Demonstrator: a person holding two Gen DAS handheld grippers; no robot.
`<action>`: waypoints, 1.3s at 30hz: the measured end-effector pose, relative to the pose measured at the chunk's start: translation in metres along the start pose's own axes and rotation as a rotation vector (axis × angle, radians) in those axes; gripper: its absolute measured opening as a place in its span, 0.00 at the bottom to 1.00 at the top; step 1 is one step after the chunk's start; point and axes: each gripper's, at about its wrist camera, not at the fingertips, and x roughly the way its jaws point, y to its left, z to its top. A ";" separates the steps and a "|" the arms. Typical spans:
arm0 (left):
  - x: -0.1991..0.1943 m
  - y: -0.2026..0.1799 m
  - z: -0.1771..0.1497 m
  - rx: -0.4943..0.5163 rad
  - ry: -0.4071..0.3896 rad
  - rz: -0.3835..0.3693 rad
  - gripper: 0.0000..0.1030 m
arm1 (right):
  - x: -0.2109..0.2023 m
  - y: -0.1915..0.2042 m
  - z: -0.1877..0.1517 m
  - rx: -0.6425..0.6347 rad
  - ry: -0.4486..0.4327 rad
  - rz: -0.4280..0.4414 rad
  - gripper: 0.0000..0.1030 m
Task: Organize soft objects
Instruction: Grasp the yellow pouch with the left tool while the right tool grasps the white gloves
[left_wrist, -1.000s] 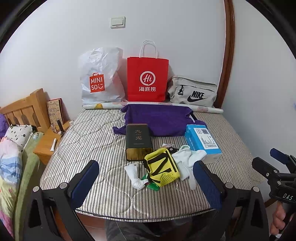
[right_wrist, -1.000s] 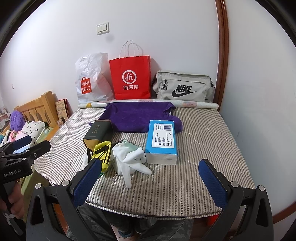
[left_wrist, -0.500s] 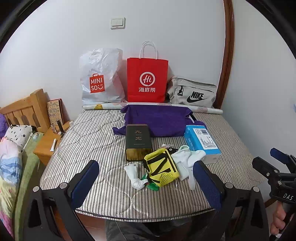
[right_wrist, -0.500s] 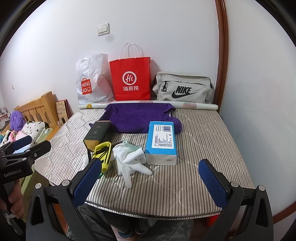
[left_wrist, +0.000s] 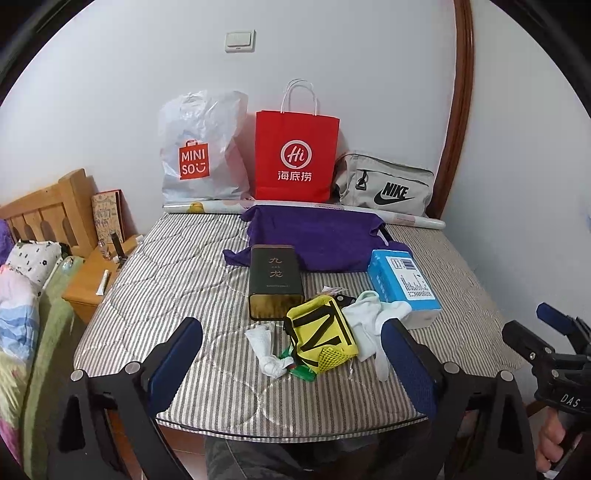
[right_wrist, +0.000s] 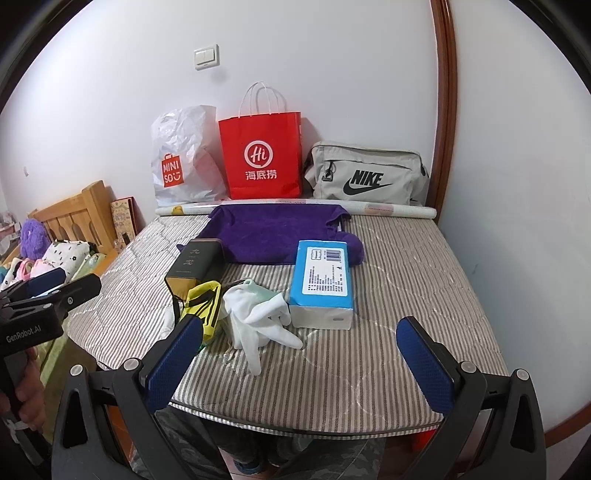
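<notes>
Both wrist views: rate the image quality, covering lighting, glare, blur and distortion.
Left wrist view: even, soft light, no glare; strong fisheye bending of the door frame and black corners; the mattress items are sharp, as are the open left claw pads. Right wrist view: same flat light, faint shadows under the blue box; the frame bows likewise; the open right claw is in focus.

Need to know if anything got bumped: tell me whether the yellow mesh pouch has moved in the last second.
No. The yellow mesh pouch lies in the same spot against the dark green tin, as before.
</notes>
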 end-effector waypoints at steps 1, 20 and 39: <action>0.001 0.001 0.000 -0.010 -0.003 -0.004 0.95 | 0.002 0.000 0.000 0.000 0.002 0.004 1.00; 0.100 0.000 -0.019 -0.039 0.201 -0.122 0.94 | 0.061 -0.011 -0.010 0.020 0.090 0.031 1.00; 0.196 -0.017 -0.028 -0.028 0.395 -0.186 0.95 | 0.126 -0.029 -0.020 0.038 0.194 0.046 1.00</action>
